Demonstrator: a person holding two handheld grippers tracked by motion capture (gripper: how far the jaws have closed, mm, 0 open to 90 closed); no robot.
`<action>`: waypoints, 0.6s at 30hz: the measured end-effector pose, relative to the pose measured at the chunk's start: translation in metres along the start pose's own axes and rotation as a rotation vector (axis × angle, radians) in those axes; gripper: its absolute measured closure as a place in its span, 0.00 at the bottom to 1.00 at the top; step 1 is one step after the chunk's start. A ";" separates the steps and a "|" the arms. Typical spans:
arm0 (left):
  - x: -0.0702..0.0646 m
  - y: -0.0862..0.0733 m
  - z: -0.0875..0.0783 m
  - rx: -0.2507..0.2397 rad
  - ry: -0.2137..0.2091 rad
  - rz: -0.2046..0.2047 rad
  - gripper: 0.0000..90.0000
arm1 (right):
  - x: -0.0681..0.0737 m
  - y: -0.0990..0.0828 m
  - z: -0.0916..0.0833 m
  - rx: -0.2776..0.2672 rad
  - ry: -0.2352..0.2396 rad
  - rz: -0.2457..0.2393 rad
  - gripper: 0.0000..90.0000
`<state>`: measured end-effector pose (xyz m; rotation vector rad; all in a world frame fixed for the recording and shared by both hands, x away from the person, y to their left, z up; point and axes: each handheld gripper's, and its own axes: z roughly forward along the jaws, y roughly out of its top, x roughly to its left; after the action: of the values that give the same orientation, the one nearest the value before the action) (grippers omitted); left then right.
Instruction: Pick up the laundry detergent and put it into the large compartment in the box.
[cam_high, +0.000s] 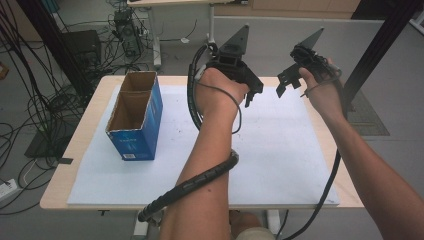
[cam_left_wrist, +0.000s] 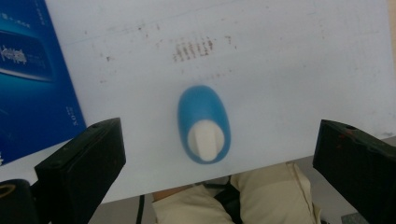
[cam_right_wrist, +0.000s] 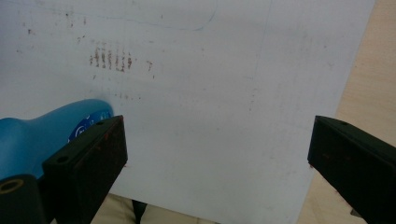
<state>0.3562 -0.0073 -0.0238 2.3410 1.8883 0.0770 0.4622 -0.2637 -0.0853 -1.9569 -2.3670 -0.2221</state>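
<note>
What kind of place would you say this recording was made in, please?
Probably a lab or workshop: loose cables trail over the grey floor, a black frame post stands beside the wooden table, and electronic gear sits behind.

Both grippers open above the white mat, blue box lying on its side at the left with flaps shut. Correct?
Not quite. The blue box stands upright with its top open, as the high view shows. The rest holds: left gripper and right gripper are open over the white mat.

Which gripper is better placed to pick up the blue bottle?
Left, probably. The bottle lies centred between the left gripper's open jaws; in the right gripper's view it sits off beside one jaw.
</note>
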 end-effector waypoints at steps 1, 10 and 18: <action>0.003 0.000 0.000 -0.001 0.001 -0.013 0.03 | 0.000 -0.001 0.001 -0.002 -0.003 0.000 0.05; 0.008 0.001 0.012 0.019 0.007 -0.035 0.03 | 0.000 -0.002 0.004 0.002 -0.004 -0.003 0.05; 0.007 0.002 0.026 0.035 0.000 -0.043 0.04 | 0.000 -0.004 0.003 0.001 -0.008 -0.002 0.05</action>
<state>0.3631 -0.0024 -0.0497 2.3211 1.9544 0.0409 0.4587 -0.2643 -0.0890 -1.9585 -2.3741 -0.2127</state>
